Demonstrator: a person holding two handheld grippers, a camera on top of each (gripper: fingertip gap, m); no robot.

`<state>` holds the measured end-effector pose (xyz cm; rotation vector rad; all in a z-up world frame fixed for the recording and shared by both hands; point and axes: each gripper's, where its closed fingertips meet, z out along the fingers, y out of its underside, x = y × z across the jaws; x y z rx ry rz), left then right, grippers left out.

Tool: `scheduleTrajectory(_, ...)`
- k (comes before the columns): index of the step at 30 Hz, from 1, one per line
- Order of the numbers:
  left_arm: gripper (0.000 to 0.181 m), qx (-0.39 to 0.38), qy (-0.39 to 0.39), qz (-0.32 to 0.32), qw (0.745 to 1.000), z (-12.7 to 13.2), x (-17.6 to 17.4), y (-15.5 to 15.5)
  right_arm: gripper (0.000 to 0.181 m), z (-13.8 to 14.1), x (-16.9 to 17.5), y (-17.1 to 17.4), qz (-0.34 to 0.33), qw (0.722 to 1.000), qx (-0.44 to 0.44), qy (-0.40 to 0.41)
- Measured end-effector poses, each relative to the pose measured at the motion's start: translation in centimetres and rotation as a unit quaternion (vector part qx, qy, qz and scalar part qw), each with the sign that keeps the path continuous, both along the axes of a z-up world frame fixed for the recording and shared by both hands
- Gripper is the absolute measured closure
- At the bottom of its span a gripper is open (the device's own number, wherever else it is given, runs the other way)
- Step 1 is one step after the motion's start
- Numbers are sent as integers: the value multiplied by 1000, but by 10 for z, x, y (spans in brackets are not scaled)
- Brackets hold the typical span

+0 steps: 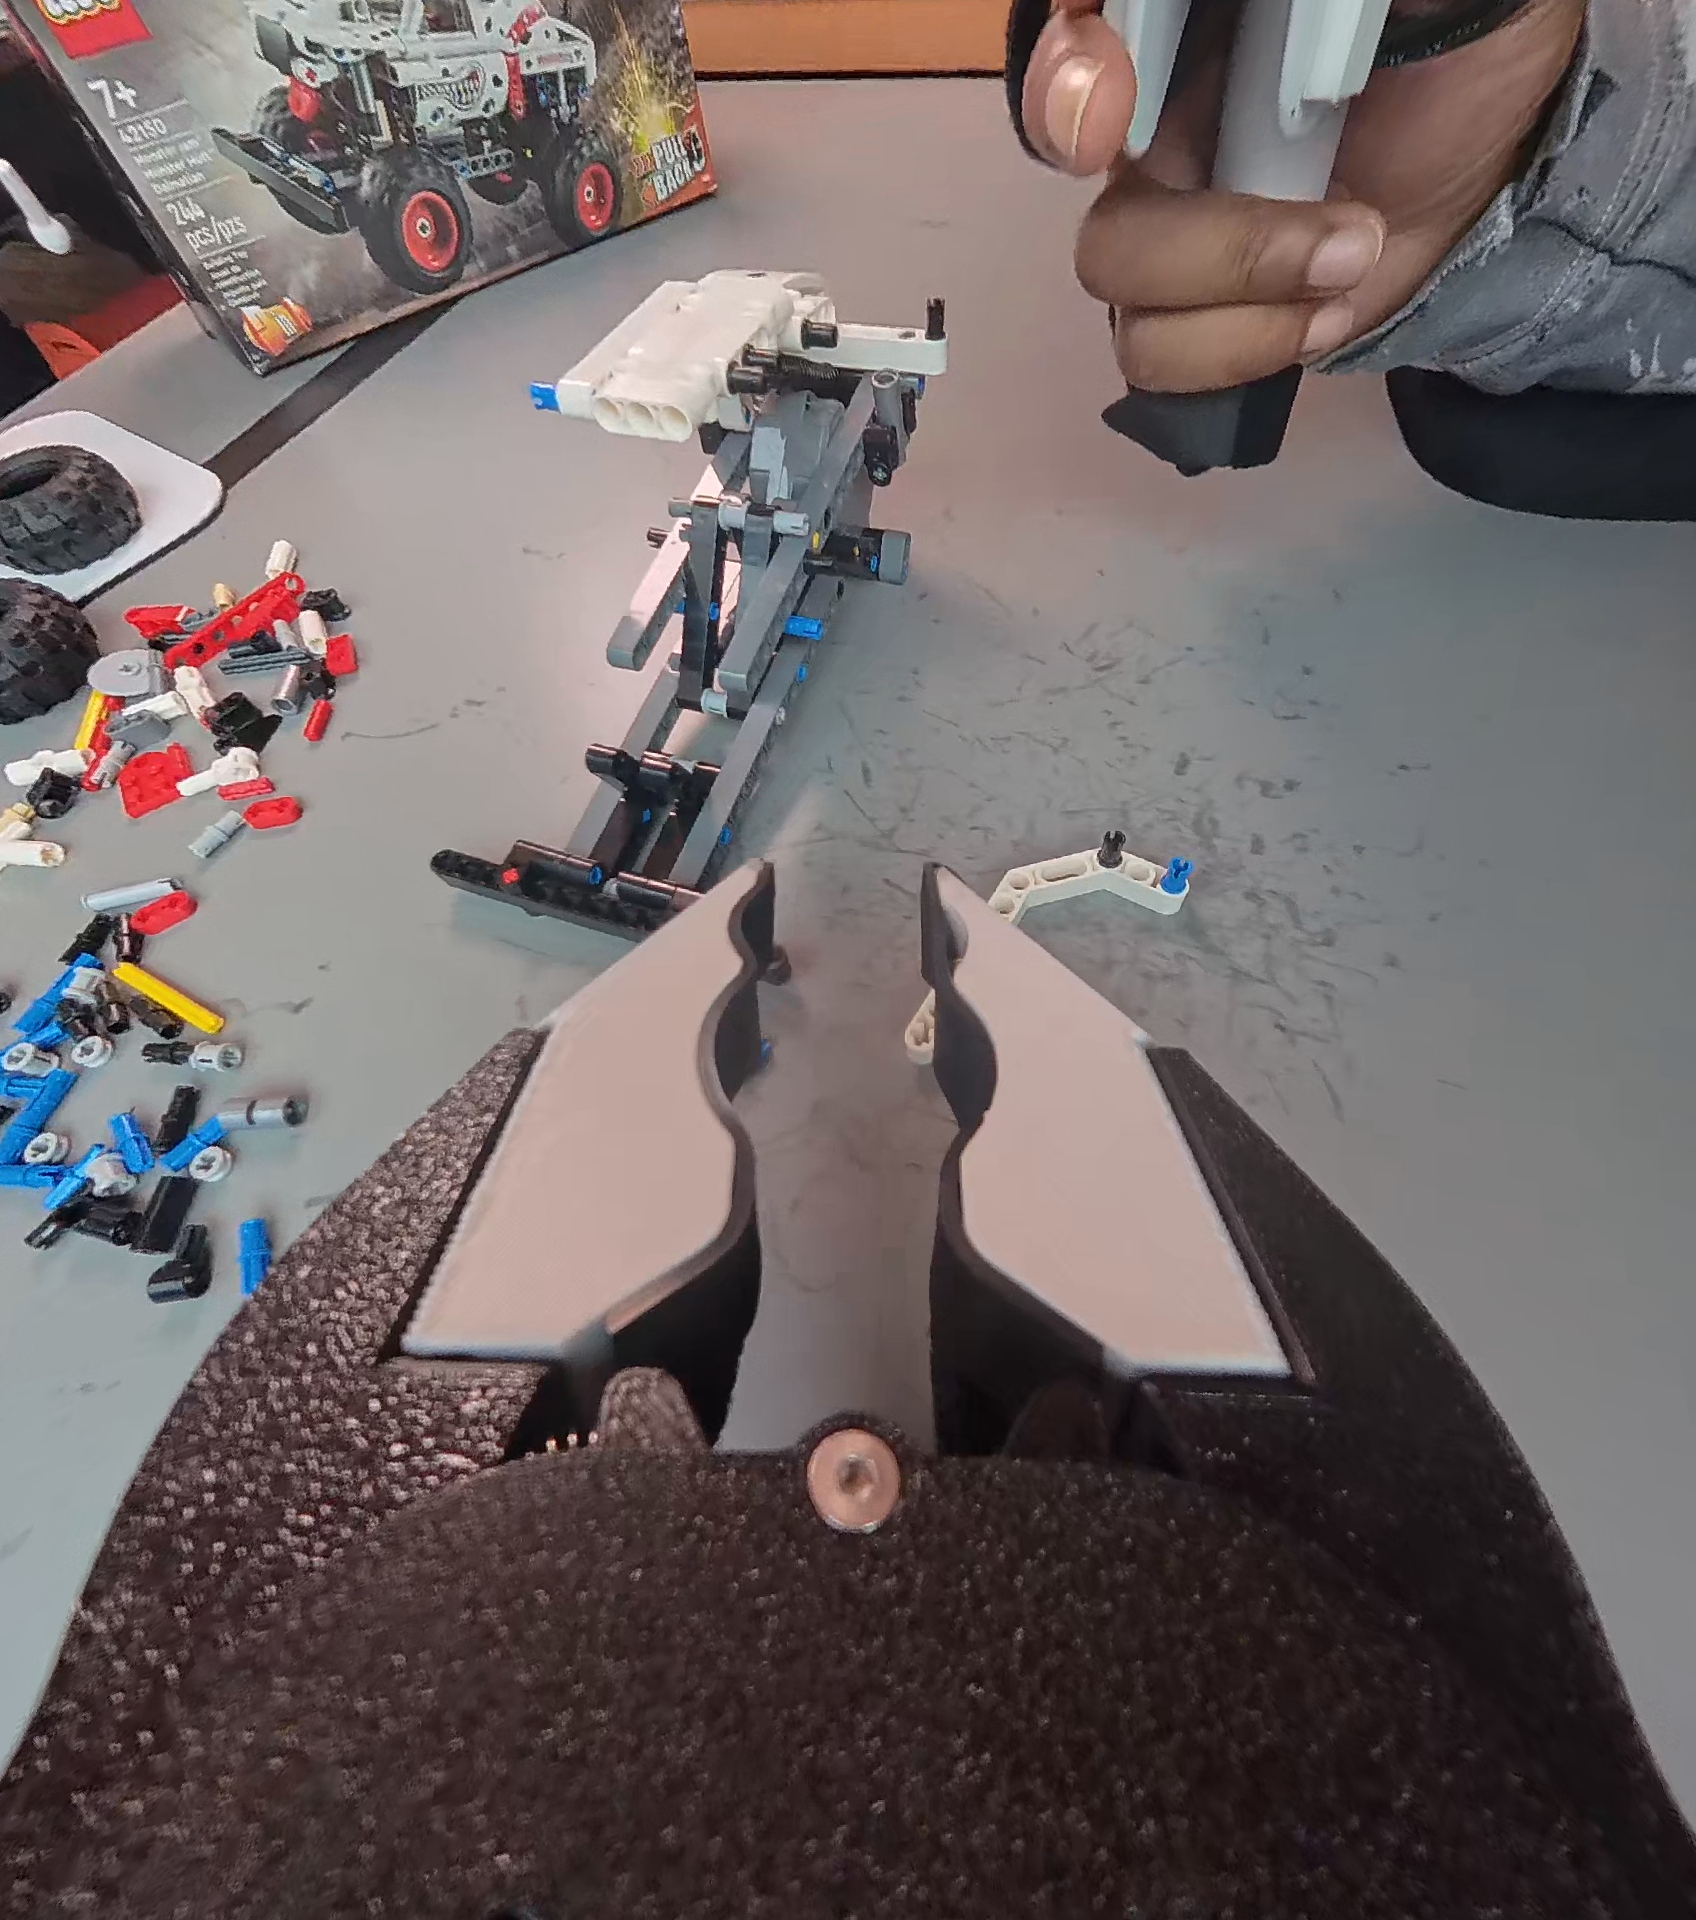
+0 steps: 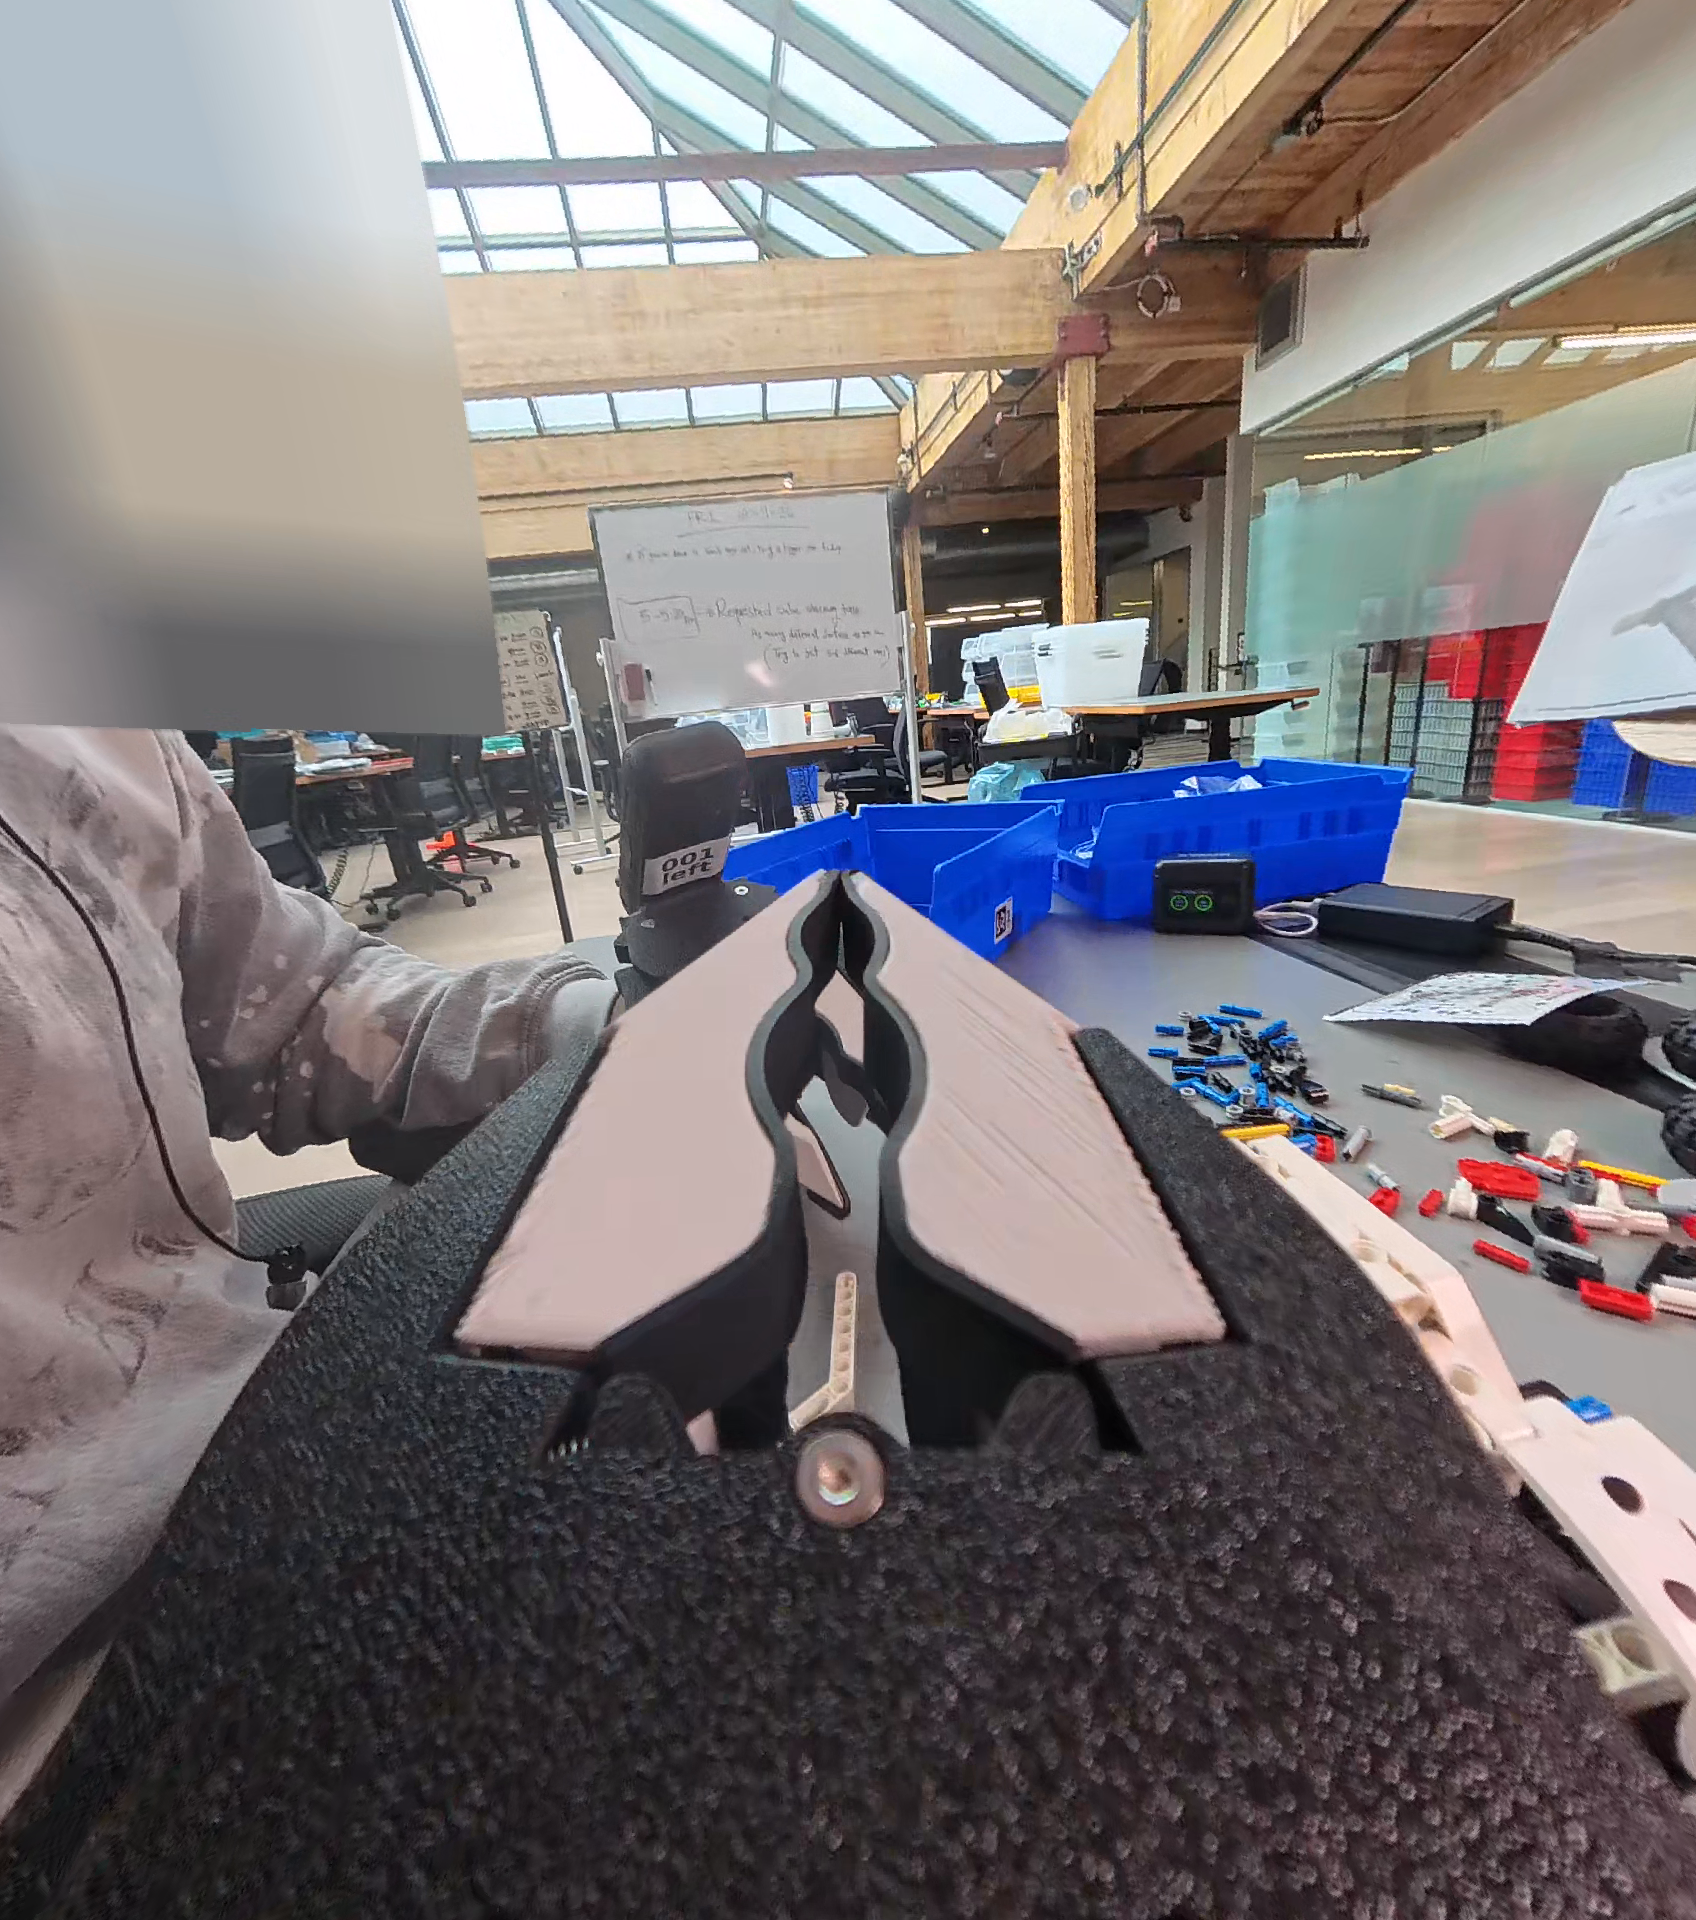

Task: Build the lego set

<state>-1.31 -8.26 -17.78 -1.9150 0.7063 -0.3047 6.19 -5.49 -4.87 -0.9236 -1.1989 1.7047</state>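
The part-built grey and black chassis [image 1: 719,623] with a white block at its far end lies on the grey table [image 1: 1239,727]. My left gripper [image 1: 849,878] hovers low just in front of its near bumper, open, with bare table between the fingers. A white bent beam end [image 1: 917,1029] peeks out under the right finger; a black pin [image 1: 778,968] shows by the left finger. Another white bent beam [image 1: 1093,883] with a black and a blue pin lies just to the right. My right gripper [image 2: 839,883] is raised above the table, shut, its tips meeting with nothing showing between them.
Loose red, blue, black and white pieces [image 1: 148,831] and black tyres [image 1: 44,509] lie at the left, with the set's box [image 1: 356,156] behind. A hand [image 1: 1239,208] holds the right gripper's handle above the far right. Blue bins [image 2: 1228,831] stand at the table's far end. One gripper's finger ends stand about 15 cm off the other's.
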Motion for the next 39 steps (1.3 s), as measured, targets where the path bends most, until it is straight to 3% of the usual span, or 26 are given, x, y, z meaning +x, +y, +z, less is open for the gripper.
scheduleTrajectory(4,146,30,-49,36,998,18,-14,7,179,-18,-9,10,-43,997,36,-43)
scheduleTrajectory(8,138,72,-95,84,989,39,-38,12,147,-39,-18,19,-88,987,92,-94)
scheduleTrajectory(13,129,99,-133,141,976,52,-67,16,136,-62,-26,30,-152,963,173,-143)
scheduleTrajectory(20,125,73,-103,227,966,40,-104,20,134,-77,-31,35,-158,955,181,-175)
scheduleTrajectory(24,139,20,-76,263,962,22,-125,18,143,-74,-31,33,-161,953,198,-163)
scheduleTrajectory(31,153,-97,-6,274,957,-27,-145,17,148,-72,-29,27,-166,948,227,-151)
scheduleTrajectory(35,157,-124,12,261,957,-37,-143,21,151,-69,-27,27,-172,947,228,-148)
scheduleTrajectory(39,163,-104,12,126,986,-30,-93,16,156,-69,-27,26,-172,945,235,-150)
